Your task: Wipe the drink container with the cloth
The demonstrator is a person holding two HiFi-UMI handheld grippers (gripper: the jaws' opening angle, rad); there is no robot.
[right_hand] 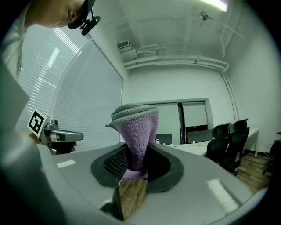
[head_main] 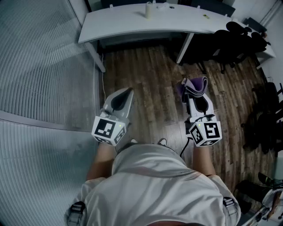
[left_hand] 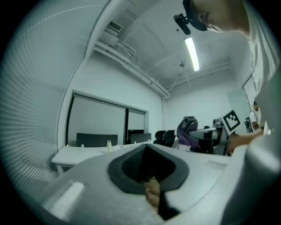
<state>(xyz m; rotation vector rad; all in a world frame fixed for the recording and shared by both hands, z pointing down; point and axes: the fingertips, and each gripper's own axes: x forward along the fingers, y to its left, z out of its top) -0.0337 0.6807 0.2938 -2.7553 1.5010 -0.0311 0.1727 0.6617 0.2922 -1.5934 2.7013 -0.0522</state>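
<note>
Right tool (right_hand: 134, 169) pinches the purple cloth (right_hand: 135, 127); left tool (left_hand: 147, 173) is closed, empty; both above wood floor (head_main: 154, 84).

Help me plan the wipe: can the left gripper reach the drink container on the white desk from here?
Probably not yet: the left gripper is over the floor, the drink container on the desk well beyond it. Nothing blocks the way; the person should step closer.
</note>
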